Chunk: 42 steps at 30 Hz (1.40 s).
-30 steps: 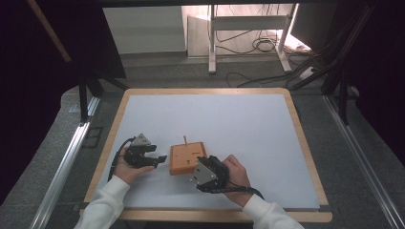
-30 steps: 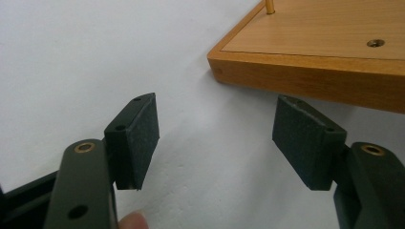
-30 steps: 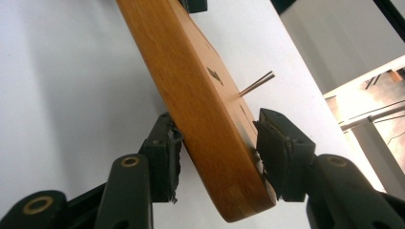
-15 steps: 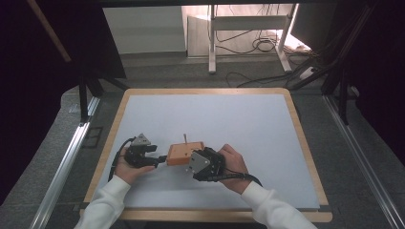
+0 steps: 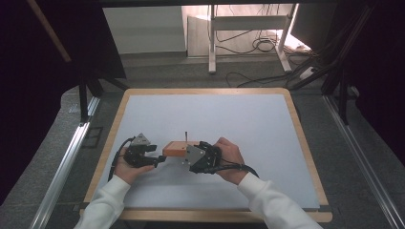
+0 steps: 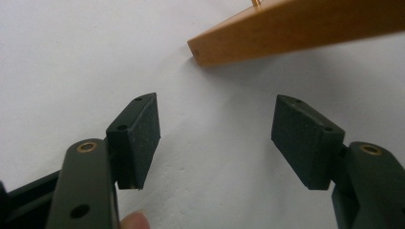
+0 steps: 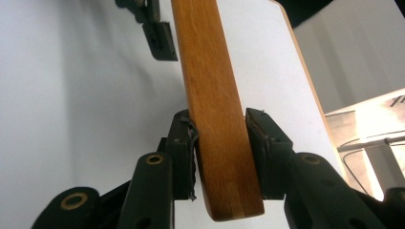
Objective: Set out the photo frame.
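Two hands in white sleeves reach onto a white counter with a wooden rim. The right tool clamps a flat wooden block by its thin edges; its jaws have just been closing, and both pads now press the wood near one end. In the high view the block lies between the two hands at the near left part of the counter, with a thin pin standing up from it. From the left gripper view, its near corner seems to sit just off the surface, though that is hard to tell.

The left tool waits just beside the block's free end, jaws wide and nothing between them.

To do this step well, I judge the right tool should keep a firm, even squeeze and hold the block level. The left tool should come in square to the free end, then close on both faces at once, clear of the pin.
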Available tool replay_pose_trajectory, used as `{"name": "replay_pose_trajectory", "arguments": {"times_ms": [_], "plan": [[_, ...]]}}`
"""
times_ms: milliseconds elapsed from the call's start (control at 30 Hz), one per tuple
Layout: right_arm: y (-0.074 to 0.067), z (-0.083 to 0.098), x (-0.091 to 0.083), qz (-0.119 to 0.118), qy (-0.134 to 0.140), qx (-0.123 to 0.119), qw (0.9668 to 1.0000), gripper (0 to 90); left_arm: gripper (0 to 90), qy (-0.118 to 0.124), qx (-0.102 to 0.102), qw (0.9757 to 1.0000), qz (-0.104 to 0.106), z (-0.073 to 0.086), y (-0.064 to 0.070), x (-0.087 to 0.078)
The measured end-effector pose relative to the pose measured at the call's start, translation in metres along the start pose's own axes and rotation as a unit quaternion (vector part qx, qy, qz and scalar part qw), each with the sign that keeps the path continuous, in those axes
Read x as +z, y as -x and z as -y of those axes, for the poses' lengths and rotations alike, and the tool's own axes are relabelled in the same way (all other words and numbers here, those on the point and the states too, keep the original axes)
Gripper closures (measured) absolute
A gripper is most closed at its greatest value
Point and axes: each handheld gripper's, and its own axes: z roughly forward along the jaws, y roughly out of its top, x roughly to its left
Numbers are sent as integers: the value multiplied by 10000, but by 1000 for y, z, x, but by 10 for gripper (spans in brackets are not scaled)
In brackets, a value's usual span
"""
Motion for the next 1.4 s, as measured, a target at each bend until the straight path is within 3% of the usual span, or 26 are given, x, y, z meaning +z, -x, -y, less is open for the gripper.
{"name": "replay_pose_trajectory", "arguments": {"times_ms": [200,300,367,500,567,700,767,800,900,967,1233,1400], "plan": [[9,-4,-7,-102,156,153,9997,691,334,15,-14,10000,-9,0,-1,-1],[12,-7,-16,-357,220,252,9988,695,335,20,-30,10000,-11,0,0,-1],[12,-7,-17,-386,231,273,9986,695,335,27,-26,10000,-14,0,0,-1],[15,-8,-30,-693,433,488,9955,695,336,36,-15,10000,-10,0,0,-1],[15,-9,-36,-838,514,457,9941,694,336,49,-34,10000,4,0,-1,-1],[11,-9,-44,-972,569,387,9929,693,336,59,-38,10000,-5,0,-1,-1],[12,-5,-45,-1055,613,436,9916,693,336,46,-28,10000,-4,0,0,-1],[16,1,-45,-1074,620,583,9906,691,336,43,-25,10000,-2,0,0,-1],[20,6,-45,-1053,625,705,9900,687,336,27,-20,10000,0,0,0,0],[26,12,-44,-961,663,903,9890,683,335,20,2,10000,-5,0,0,0],[42,17,-32,-539,529,1289,9888,637,335,51,-34,10000,1,0,1,1],[55,25,-23,-412,489,1578,9854,585,334,42,-30,10000,21,-1,2,1]]}}
